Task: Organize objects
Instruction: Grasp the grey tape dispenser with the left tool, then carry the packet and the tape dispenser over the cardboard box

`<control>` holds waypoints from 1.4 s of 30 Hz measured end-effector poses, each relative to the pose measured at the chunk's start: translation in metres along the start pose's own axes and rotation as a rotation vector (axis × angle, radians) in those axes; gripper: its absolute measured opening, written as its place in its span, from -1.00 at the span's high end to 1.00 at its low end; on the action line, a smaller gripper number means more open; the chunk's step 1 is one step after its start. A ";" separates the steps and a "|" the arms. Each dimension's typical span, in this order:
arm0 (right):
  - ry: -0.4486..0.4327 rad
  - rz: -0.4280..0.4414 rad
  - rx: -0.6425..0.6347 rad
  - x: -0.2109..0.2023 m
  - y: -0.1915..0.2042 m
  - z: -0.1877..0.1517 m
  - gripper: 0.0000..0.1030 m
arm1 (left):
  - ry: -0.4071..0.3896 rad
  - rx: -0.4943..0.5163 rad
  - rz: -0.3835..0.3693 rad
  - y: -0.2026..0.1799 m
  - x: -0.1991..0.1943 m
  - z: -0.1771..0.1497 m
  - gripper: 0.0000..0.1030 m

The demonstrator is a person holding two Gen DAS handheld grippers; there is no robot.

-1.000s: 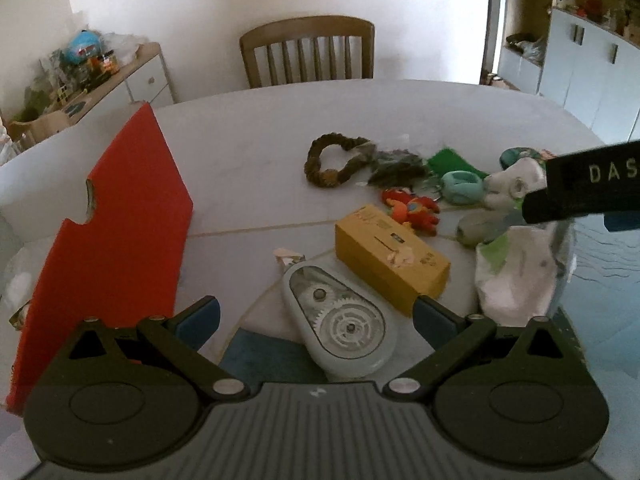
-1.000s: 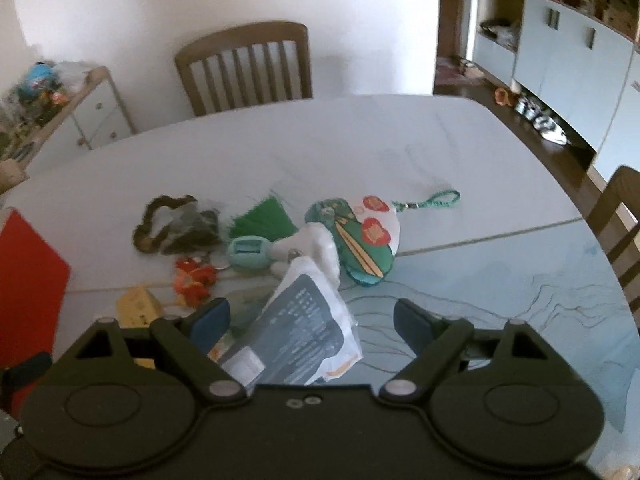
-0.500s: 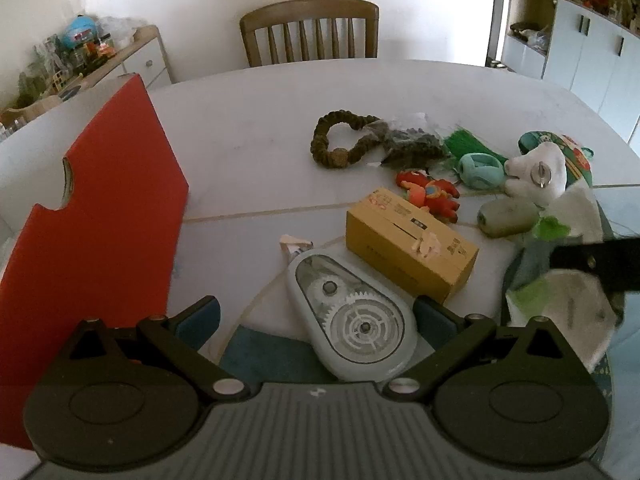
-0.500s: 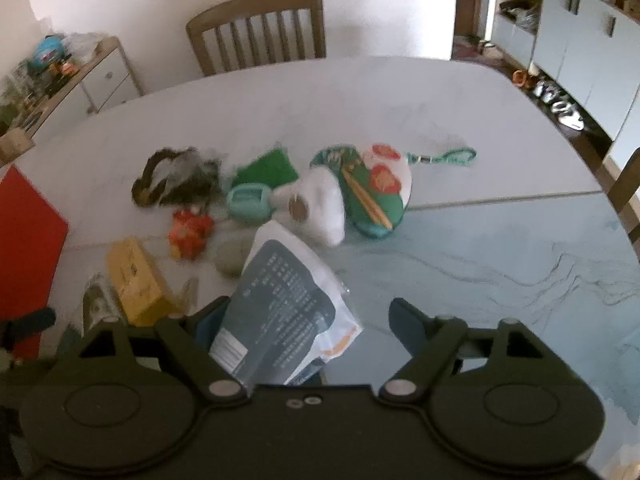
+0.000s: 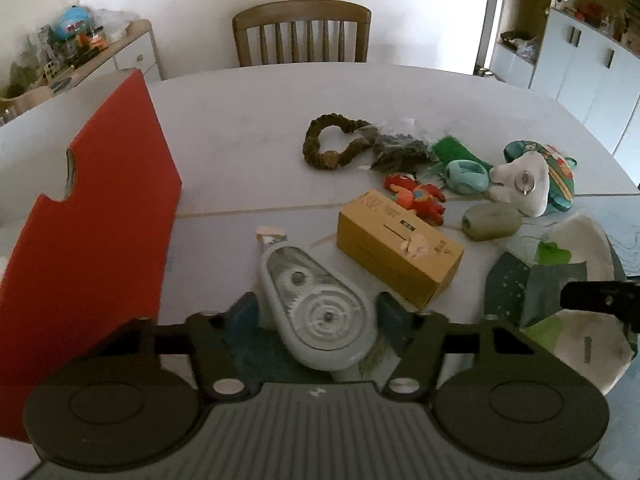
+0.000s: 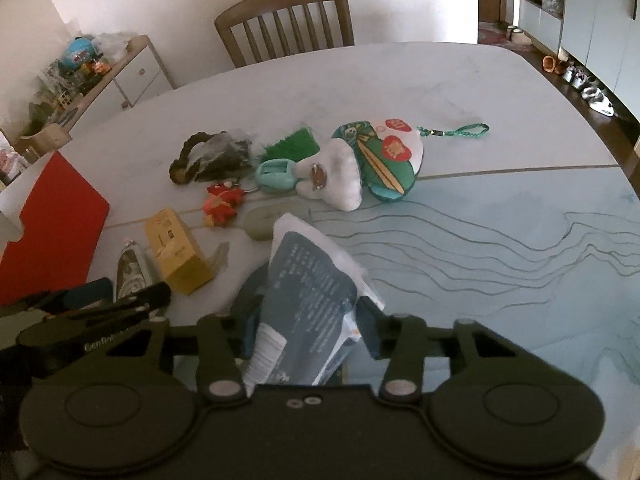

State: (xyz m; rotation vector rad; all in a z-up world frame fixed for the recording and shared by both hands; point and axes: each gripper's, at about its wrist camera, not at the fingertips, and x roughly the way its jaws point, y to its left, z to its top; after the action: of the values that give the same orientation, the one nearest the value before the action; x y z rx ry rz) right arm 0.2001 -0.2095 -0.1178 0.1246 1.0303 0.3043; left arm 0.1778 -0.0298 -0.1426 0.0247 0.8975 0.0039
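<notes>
Two wrist views over a pale worktop (image 5: pixel 248 128). Left claw (image 5: pixel 316 312): jaws closing around a grey correction-tape dispenser (image 5: pixel 316 308) lying flat on the worktop; both blue pads sit at the dispenser's sides, and whether they already press on it cannot be told. Right claw (image 6: pixel 308 316): jaws closing on a dark blue and white packet (image 6: pixel 308 292) that stands up between the fingers, its top edge tilted away from the camera; the pads meet the packet's two sides. Just beyond the dispenser lies a yellow box (image 5: pixel 400 248), and beyond that a loose cluster: red toy figure (image 5: pixel 416 196), olive pebble-shaped item (image 5: pixel 492 222), teal clip-like item (image 5: pixel 466 176), white plush (image 5: pixel 520 184), green embroidered pouch (image 6: pixel 380 160) with a braided cord, green tassel (image 6: pixel 292 144), and brown braided ring (image 5: pixel 324 144). A red board (image 5: pixel 88 240) stands at the worktop's left edge. A wooden chair (image 5: pixel 300 34) faces the far side
</notes>
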 end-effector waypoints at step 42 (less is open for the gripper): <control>-0.175 0.088 -0.037 -0.106 0.035 -0.006 0.74 | -0.147 0.024 -0.149 0.018 -0.111 0.000 -0.14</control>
State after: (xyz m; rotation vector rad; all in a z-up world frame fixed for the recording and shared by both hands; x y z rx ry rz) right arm 0.1373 -0.2087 -0.0252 0.1608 0.8468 0.3857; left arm 0.1087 -0.0131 -0.0553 -0.0194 0.7509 -0.1460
